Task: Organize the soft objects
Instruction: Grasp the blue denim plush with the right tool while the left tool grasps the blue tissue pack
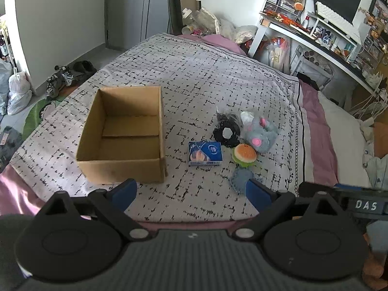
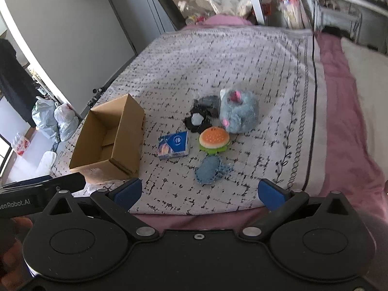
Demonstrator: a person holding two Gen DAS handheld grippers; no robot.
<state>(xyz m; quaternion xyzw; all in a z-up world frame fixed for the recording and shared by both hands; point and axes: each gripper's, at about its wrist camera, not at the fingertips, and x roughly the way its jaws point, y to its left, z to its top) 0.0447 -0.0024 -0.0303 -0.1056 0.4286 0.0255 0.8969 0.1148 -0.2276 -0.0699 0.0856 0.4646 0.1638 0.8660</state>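
Basically nothing packed yet: the cardboard box (image 1: 123,133) on the bed (image 1: 194,72) is empty. Both my grippers, left (image 1: 191,191) and right (image 2: 201,191), hang spread wide with nothing held. Five soft things sit clustered right of the box: tissue pack (image 2: 174,144), burger toy (image 2: 214,137), blue knit piece (image 2: 209,170), grey plush (image 2: 238,111), black fuzzy thing (image 2: 197,120). Knit piece is nearest my right fingers, so I'd judge that the first pick: drop, pinch, carry left to the box. It looks limp and flat, so pinch low.
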